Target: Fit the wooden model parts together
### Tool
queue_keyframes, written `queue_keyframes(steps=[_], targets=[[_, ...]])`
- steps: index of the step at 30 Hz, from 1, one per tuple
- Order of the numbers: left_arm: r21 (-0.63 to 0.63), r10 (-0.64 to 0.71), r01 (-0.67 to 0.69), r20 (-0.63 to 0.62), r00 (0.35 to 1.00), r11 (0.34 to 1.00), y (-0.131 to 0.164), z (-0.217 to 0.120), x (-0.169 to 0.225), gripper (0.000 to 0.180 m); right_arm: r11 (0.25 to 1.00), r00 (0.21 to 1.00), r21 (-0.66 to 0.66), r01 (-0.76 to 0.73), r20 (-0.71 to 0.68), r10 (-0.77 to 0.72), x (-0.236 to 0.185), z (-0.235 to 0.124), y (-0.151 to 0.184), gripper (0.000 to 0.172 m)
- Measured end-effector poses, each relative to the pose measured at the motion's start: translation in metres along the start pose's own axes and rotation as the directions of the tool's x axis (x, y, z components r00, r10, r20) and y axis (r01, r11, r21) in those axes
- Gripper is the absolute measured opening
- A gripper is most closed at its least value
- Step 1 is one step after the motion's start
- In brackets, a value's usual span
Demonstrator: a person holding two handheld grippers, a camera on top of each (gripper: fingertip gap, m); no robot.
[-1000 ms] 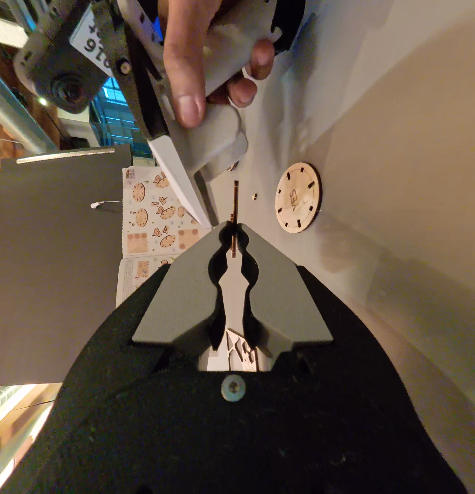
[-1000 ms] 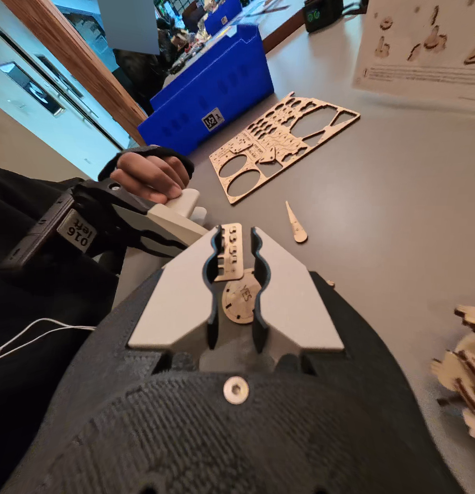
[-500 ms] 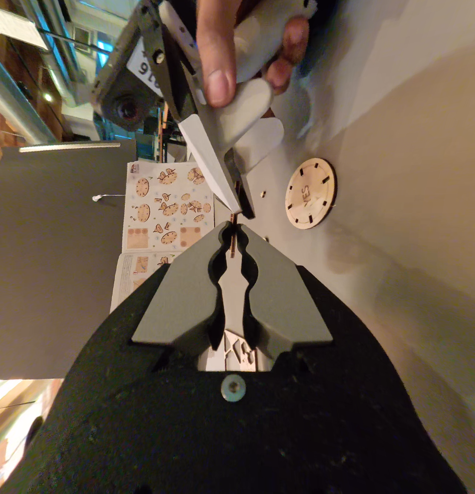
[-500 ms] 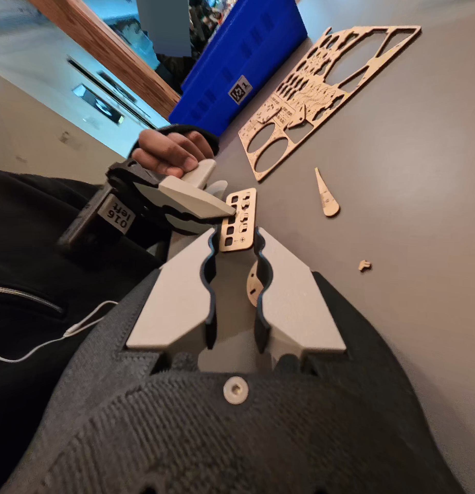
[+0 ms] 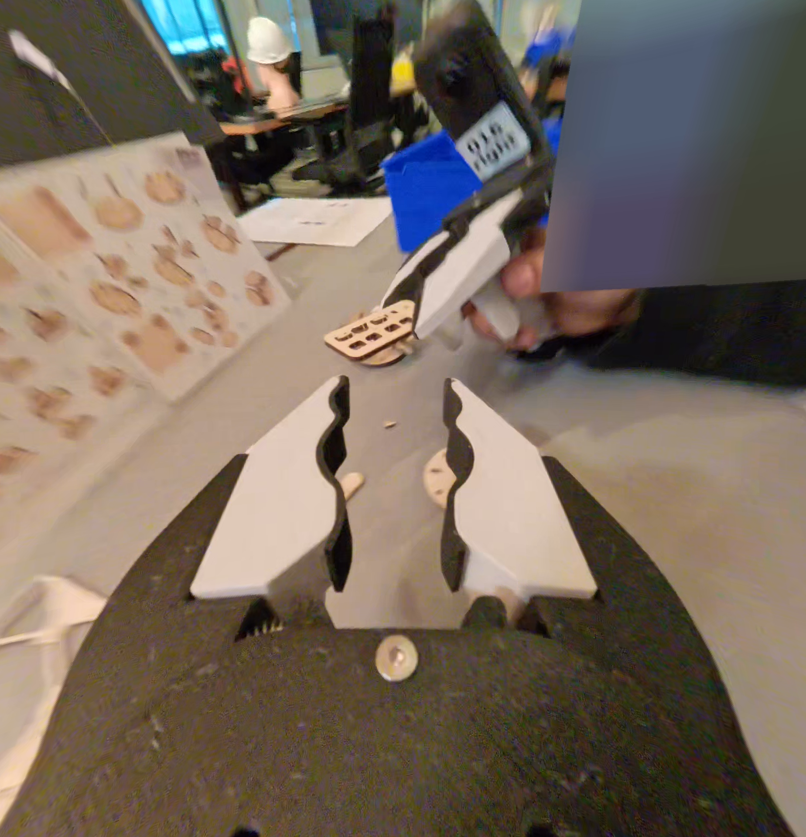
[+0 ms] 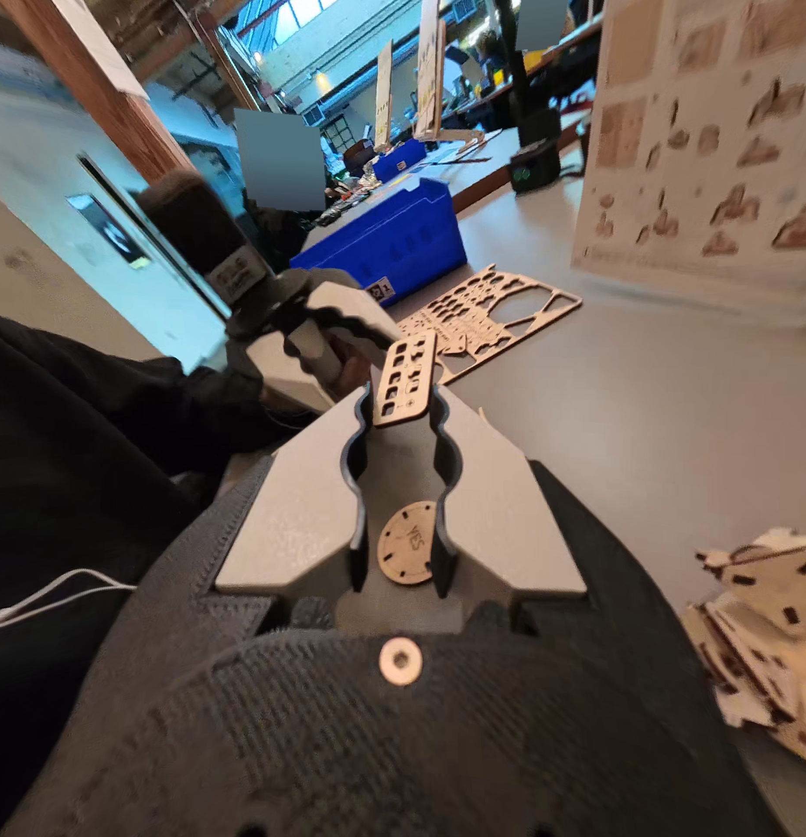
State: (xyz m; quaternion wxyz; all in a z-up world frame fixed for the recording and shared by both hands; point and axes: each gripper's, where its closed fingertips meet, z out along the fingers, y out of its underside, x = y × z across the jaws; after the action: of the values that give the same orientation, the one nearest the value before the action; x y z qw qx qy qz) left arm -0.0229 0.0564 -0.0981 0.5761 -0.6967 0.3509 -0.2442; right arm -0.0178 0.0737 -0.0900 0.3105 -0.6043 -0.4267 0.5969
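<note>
While the right gripper (image 6: 403, 398) clamps a small slotted wooden plate (image 6: 405, 378) edge to edge between its fingertips, the left gripper (image 5: 395, 385) stands with its jaws spread and nothing between them but bare grey table (image 5: 664, 498). The plate is held clear of the table, tilted, with most of its length projecting beyond the tips; in the left wrist view it sits just above a round wooden disc (image 5: 381, 358). Contact is limited to the plate's two thin edges near one end, so the likely fault is rotation or slip in the grasp if the free end is pushed or strikes the table. Small loose parts lie near the left gripper: a tiny chip (image 5: 389, 424), a rounded sliver (image 5: 352, 482) and a second disc (image 5: 437, 480) partly hidden behind the right-hand finger; a low sweep of the open jaws could scatter them. A cut-out wooden sheet (image 6: 492, 317) lies flat in front of a blue bin (image 6: 383, 249), an instruction sheet (image 5: 120, 290) stands at the left gripper's left, and a part-built wooden assembly (image 6: 763, 643) sits near the right gripper, exposed to a knock.
</note>
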Motion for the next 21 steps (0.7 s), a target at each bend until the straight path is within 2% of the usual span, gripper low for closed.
queue_keyframes(steps=[2, 4, 7, 10, 13, 15, 16, 21], targets=[[0.063, -0.269, 0.278, -0.126, 0.955, 0.959, -0.007, -0.004, -0.003, 0.043, 0.993, 0.992, 0.002, 0.12, -0.034, -0.12, -0.006, 0.002, -0.003, 0.023], [0.107, -0.466, 0.502, -0.25, 0.849, 0.858, -0.016, -0.011, -0.01, 0.042, 0.977, 0.976, -0.006, 0.211, -0.054, -0.211, -0.011, 0.005, -0.002, 0.023], [0.102, -0.607, 0.707, -0.435, 0.665, 0.7, -0.026, -0.021, -0.015, 0.035, 0.952, 0.951, -0.051, 0.301, -0.065, -0.304, -0.016, 0.012, 0.004, 0.023], [0.054, -0.653, 0.788, -0.526, 0.544, 0.613, -0.028, -0.023, -0.013, 0.03, 0.929, 0.927, -0.078, 0.361, -0.081, -0.367, -0.017, 0.014, 0.008, 0.023], [0.039, -0.659, 0.811, -0.561, 0.501, 0.584, -0.03, -0.025, -0.013, 0.027, 0.92, 0.918, -0.068, 0.386, -0.074, -0.391, -0.021, 0.014, 0.006, 0.023], [0.031, -0.663, 0.814, -0.563, 0.494, 0.58, -0.029, -0.025, -0.013, 0.025, 0.919, 0.916, -0.055, 0.391, -0.069, -0.394, -0.023, 0.013, 0.004, 0.023], [0.025, -0.664, 0.813, -0.562, 0.493, 0.582, -0.028, -0.025, -0.012, 0.024, 0.915, 0.913, -0.054, 0.399, -0.07, -0.402, -0.023, 0.013, 0.004, 0.003], [-0.012, -0.667, 0.803, -0.564, 0.487, 0.595, -0.024, -0.021, -0.005, 0.018, 0.902, 0.898, -0.067, 0.428, -0.086, -0.432, -0.022, 0.013, 0.005, 0.002]])
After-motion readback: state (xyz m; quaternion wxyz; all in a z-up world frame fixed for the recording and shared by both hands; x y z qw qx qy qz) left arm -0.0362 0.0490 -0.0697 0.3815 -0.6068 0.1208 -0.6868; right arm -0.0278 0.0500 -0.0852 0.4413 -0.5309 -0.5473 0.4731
